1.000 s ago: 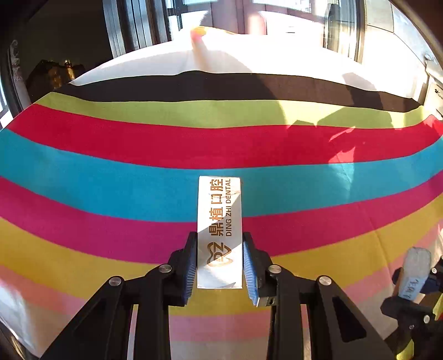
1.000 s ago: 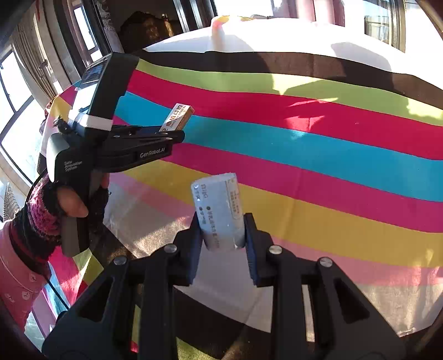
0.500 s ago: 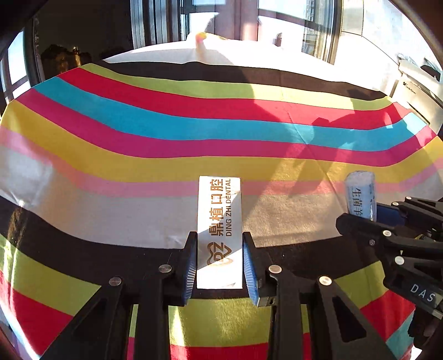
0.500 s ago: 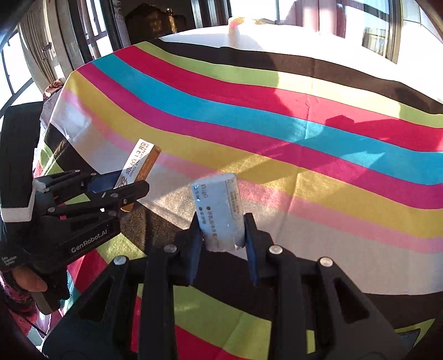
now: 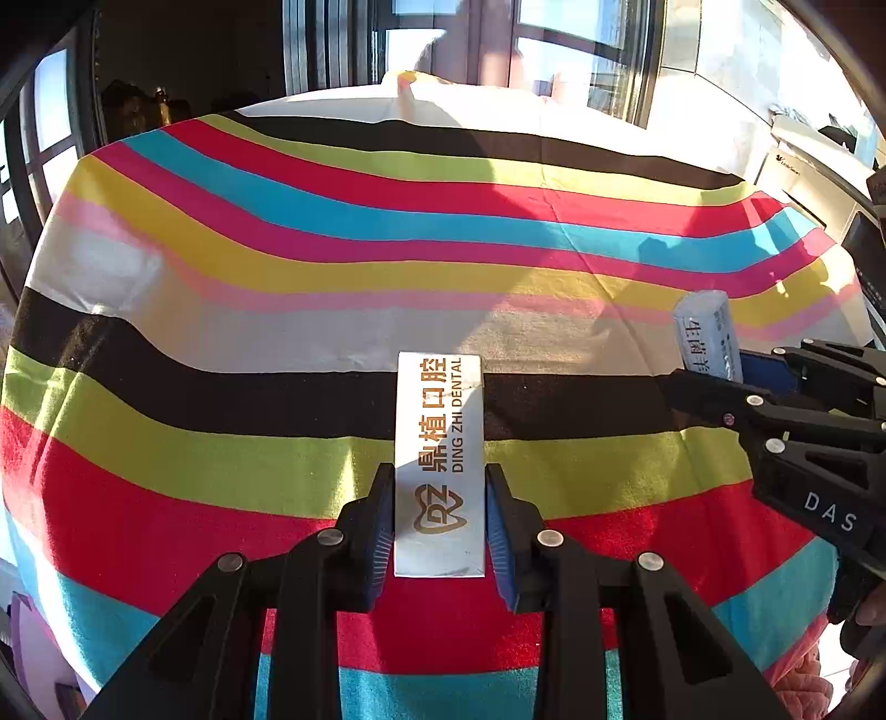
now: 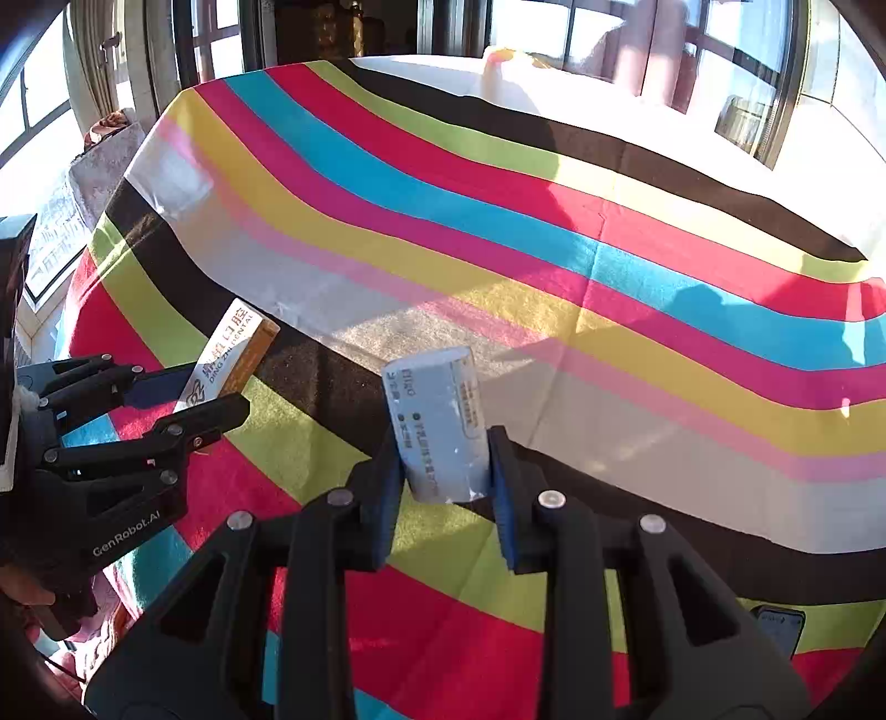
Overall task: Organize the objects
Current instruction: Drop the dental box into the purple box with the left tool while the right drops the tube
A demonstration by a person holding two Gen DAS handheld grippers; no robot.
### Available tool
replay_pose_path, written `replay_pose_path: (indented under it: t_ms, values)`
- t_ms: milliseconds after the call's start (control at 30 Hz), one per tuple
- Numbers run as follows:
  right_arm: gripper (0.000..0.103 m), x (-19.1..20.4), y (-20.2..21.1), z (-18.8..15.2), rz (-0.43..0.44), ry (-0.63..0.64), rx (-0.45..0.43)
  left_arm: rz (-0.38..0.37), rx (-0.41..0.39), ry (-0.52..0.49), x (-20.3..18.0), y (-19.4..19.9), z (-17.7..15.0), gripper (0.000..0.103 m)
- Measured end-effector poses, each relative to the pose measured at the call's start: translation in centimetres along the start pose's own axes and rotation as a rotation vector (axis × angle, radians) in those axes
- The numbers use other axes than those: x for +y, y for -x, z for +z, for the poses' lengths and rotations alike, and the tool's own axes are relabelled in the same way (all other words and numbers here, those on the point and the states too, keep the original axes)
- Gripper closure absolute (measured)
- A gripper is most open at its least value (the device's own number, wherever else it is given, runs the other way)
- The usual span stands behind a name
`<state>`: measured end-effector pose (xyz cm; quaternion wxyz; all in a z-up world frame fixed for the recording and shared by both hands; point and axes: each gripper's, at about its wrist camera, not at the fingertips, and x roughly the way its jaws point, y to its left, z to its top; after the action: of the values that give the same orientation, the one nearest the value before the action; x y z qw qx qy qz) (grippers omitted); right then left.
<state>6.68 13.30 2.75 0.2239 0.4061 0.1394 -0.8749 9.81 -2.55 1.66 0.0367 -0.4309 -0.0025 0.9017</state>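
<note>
Your left gripper (image 5: 440, 526) is pinching a slim white box (image 5: 440, 465) by its lower half, one finger pressed on each long side. The box points straight ahead toward 12 o'clock and carries brown lettering reading "DING ZHI DENTAL" with a tooth logo near the fingers. It is held above a surface draped in a striped cloth (image 5: 332, 277), with bands of black, lime, red, blue, pink, yellow and white running across the view. At 3 o'clock in the left wrist view, your right gripper (image 5: 736, 376) reaches in from the side, clamped on a small pale blue packet (image 5: 706, 335) with dark printing. In the right wrist view, that right gripper (image 6: 443, 471) squeezes the pale blue packet (image 6: 437, 423) between both fingers, the packet tilted slightly and sticking out toward 12 o'clock over the cloth's black and white bands. At 9 o'clock there, your left gripper (image 6: 210, 387) shows from the side, holding the white box (image 6: 230, 351), which has an orange-brown side face and angles up toward 1 o'clock. Both things are off the cloth, held near each other but apart. Windows (image 5: 554, 50) line the far edge at 12 o'clock, with strong sunlight falling across the cloth.
</note>
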Motion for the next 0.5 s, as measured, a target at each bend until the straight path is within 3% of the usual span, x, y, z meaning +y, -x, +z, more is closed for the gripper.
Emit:
replay_pose_path:
  t_ms: [500]
  values:
    - [0.07, 2.6, 1.9, -3.5, 0.001, 0.072, 0.034, 0.006, 0.002, 0.018, 0.2, 2.9, -3.8, 0.071]
